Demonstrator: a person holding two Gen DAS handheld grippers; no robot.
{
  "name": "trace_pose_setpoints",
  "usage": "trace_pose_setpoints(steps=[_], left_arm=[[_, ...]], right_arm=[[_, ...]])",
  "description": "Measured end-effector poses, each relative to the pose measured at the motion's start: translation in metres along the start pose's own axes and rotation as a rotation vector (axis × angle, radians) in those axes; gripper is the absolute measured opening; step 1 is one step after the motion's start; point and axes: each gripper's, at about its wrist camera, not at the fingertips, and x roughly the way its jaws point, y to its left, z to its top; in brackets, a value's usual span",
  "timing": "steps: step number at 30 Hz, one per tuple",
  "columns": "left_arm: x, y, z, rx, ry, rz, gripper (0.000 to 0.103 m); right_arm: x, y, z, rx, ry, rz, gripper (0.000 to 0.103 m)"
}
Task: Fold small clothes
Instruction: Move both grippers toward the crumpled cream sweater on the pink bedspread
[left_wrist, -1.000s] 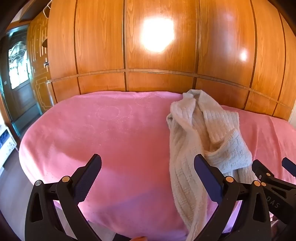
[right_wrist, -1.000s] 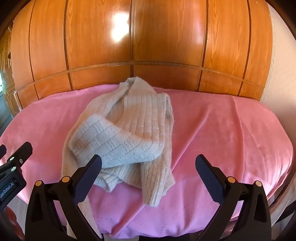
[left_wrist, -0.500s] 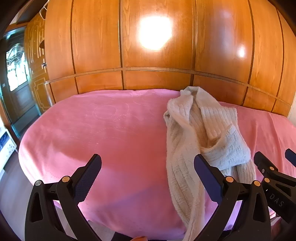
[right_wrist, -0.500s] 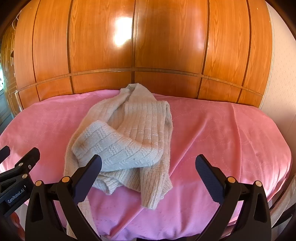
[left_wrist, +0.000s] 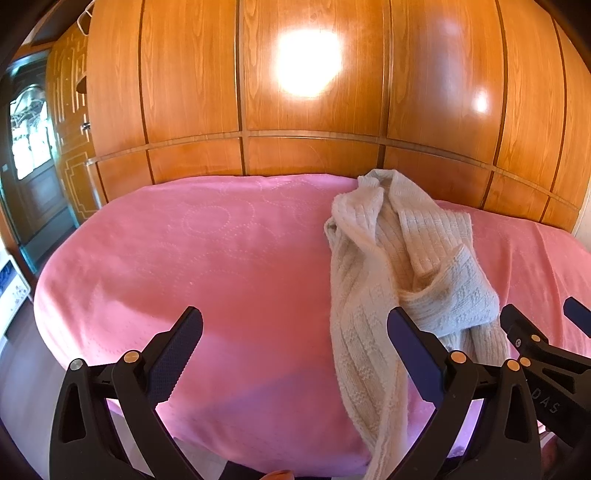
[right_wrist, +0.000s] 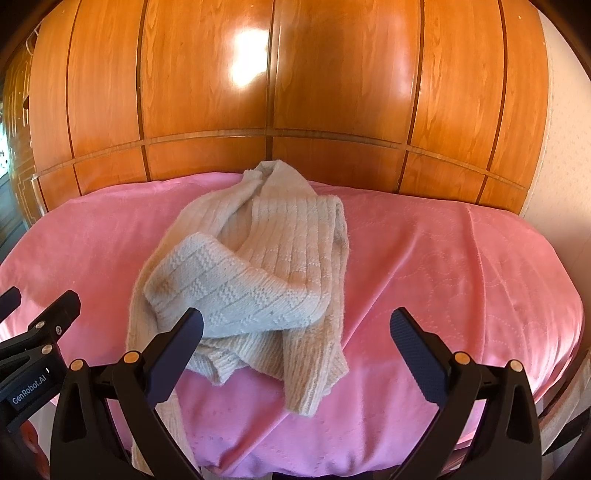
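Observation:
A crumpled cream knitted sweater (right_wrist: 266, 266) lies in a heap on the pink bed cover (right_wrist: 443, 266). One sleeve hangs over the near edge of the bed. In the left wrist view the sweater (left_wrist: 402, 266) lies right of centre on the pink cover (left_wrist: 207, 266). My left gripper (left_wrist: 295, 347) is open and empty, held above the near edge, with the sweater by its right finger. My right gripper (right_wrist: 295, 347) is open and empty, just short of the sweater's near folds. Each gripper shows at the edge of the other's view.
A glossy wooden wardrobe wall (right_wrist: 273, 92) stands right behind the bed. A doorway (left_wrist: 29, 136) with a window is at the far left. A pale wall (right_wrist: 565, 147) is at the right. The left half of the cover holds nothing.
Both grippers have drawn back and tilted up a little, so the bed and sweater sit lower and farther in view. The sweater has not moved. Both grippers stay open.

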Motion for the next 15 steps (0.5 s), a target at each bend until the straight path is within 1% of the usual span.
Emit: trace_pose_setpoints(steps=[3,8,15], left_arm=[[0.005,-0.002,-0.001,0.037,0.014,-0.009,0.099],[0.011,0.000,-0.004,0.058,0.038,-0.020,0.099],[0.017,0.006,-0.006,0.048,0.059,-0.022,0.099]], right_arm=[[0.006,-0.004,-0.004,0.012,0.023,0.026,0.101],[0.016,-0.017,-0.008,0.059,0.065,0.051,0.101],[0.021,-0.026,-0.009,0.072,0.084,0.035,0.101]])
